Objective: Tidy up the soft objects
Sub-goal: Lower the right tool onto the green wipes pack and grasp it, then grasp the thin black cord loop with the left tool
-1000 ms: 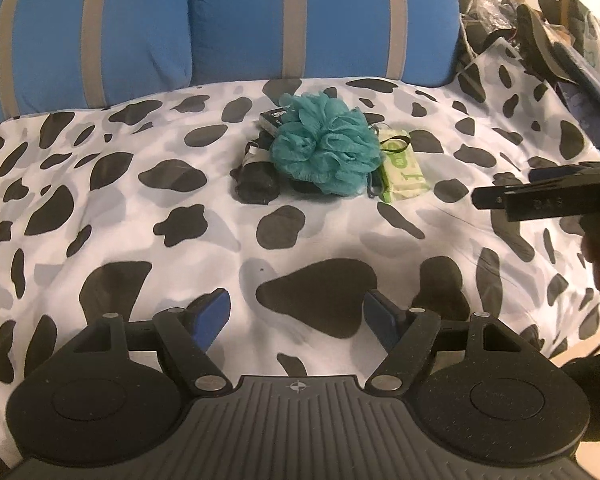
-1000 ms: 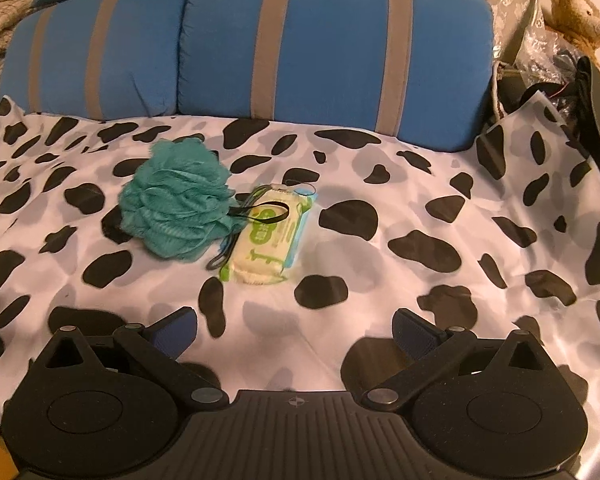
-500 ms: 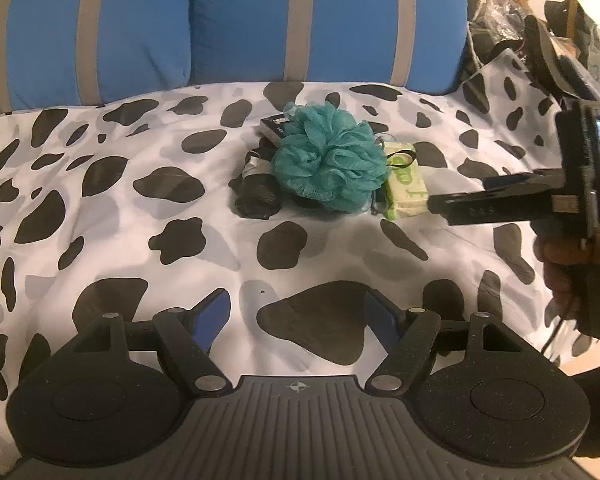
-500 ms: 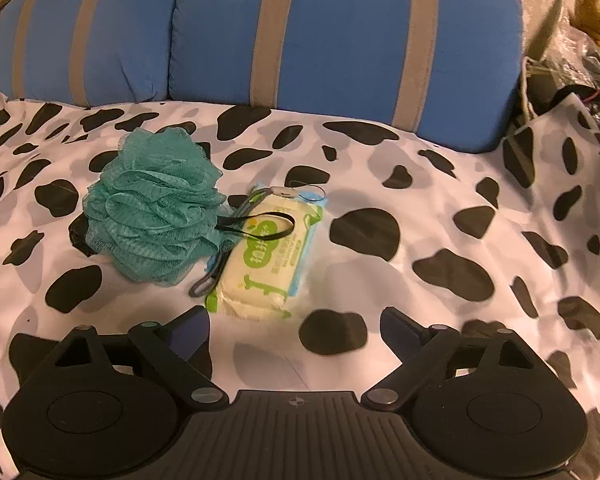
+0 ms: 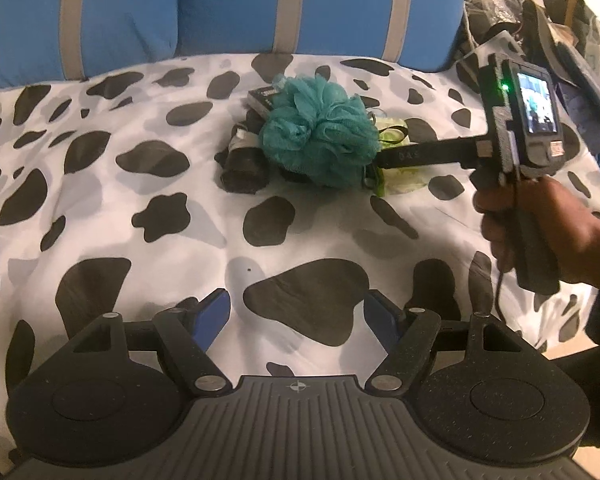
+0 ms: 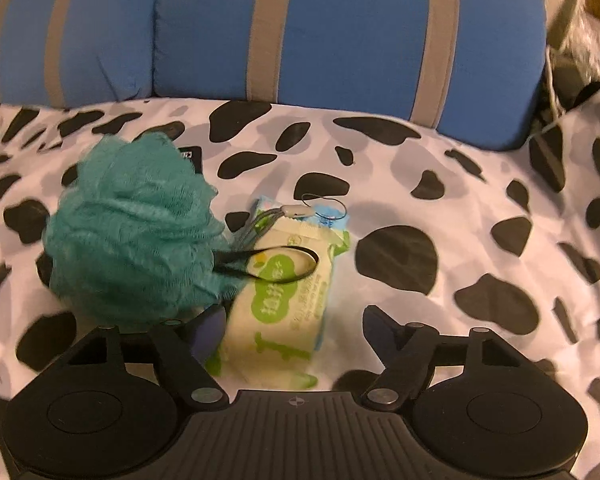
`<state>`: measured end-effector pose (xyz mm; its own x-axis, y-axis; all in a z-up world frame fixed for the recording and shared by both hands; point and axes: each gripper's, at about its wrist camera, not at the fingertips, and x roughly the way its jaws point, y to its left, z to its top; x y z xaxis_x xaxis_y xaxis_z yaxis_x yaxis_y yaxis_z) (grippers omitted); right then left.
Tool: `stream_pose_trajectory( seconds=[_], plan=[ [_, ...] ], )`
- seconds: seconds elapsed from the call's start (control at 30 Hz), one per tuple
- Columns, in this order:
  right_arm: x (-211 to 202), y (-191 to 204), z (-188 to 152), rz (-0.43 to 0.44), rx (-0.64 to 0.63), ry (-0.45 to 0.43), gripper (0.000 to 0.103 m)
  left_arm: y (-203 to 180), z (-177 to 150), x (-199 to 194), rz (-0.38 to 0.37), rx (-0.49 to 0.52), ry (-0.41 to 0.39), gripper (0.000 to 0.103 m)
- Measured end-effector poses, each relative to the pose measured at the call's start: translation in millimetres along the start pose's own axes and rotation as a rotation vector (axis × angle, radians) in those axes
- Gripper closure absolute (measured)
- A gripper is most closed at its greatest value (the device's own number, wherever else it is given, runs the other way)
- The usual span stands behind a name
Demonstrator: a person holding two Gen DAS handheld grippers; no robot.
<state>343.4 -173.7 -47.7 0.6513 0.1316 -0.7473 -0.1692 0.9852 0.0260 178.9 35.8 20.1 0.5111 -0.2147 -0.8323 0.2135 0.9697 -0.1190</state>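
A teal mesh loofah (image 5: 318, 134) (image 6: 136, 232) lies mid-bed on the cow-print cover (image 5: 100, 200). Its black strap loop (image 6: 284, 264) rests over a green-and-white wipes pack (image 6: 284, 300) (image 5: 404, 174) to its right. A black rolled bundle (image 5: 242, 164) and a small black box (image 5: 265, 98) sit at the loofah's left. My right gripper (image 6: 294, 326) (image 5: 384, 160) is low over the pack. Its jaws are closing with the pack's near end between them; the right finger (image 6: 380, 328) stands clear of it. My left gripper (image 5: 296, 312) hovers open over bare cover, well short of the pile.
Two blue pillows with tan stripes (image 6: 340, 40) (image 5: 120, 12) line the back. Bags, dark clothing and clutter (image 5: 560, 20) pile up at the right. A hand (image 5: 540, 224) holds the right gripper's handle. The bed's edge (image 5: 572, 348) drops off at the lower right.
The right gripper has moved in from the right and down to the wipes pack, and its jaws have narrowed. The left gripper has stayed almost still.
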Motion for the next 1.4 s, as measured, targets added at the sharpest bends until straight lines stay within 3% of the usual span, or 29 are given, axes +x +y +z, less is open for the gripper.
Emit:
stream_pose_trajectory(
  seconds=[0.2, 0.27, 0.3, 0.33, 0.57, 0.83, 1.0, 1.17, 1.3, 1.4],
  plan=[
    [14, 4, 2, -0.017, -0.020, 0.019, 0.028, 2, 0, 3, -0.008, -0.013, 0.025, 0.030],
    [13, 6, 1, 0.009, -0.039, 0.022, 0.038, 2, 0, 5, -0.016, -0.022, 0.045, 0.030],
    [12, 6, 2, 0.023, -0.036, 0.031, 0.048, 1, 0, 5, -0.025, -0.025, 0.052, 0.030],
    [11, 7, 2, 0.017, -0.033, 0.036, 0.050, 1, 0, 6, -0.034, -0.028, 0.055, 0.030],
    [-4, -5, -3, 0.017, -0.023, 0.091, 0.051, -4, 1, 6, -0.038, -0.022, 0.052, 0.030],
    [-26, -33, -22, 0.004, -0.019, 0.216, 0.051, -14, 2, 4, -0.048, -0.009, 0.045, 0.030],
    [-22, -37, -24, -0.006, 0.010, 0.187, 0.042, -16, 0, 8, -0.032, 0.000, 0.049, 0.030],
    [-12, -26, -23, -0.051, -0.038, 0.163, 0.041, -17, 1, 13, -0.019, 0.001, 0.062, 0.030],
    [-12, -17, -26, -0.081, -0.093, 0.162, 0.052, -20, 2, 14, -0.020, 0.008, 0.060, 0.030],
    [-16, -21, -26, -0.075, -0.072, 0.173, 0.052, -21, 3, 14, -0.021, 0.014, 0.051, 0.030]
  ],
)
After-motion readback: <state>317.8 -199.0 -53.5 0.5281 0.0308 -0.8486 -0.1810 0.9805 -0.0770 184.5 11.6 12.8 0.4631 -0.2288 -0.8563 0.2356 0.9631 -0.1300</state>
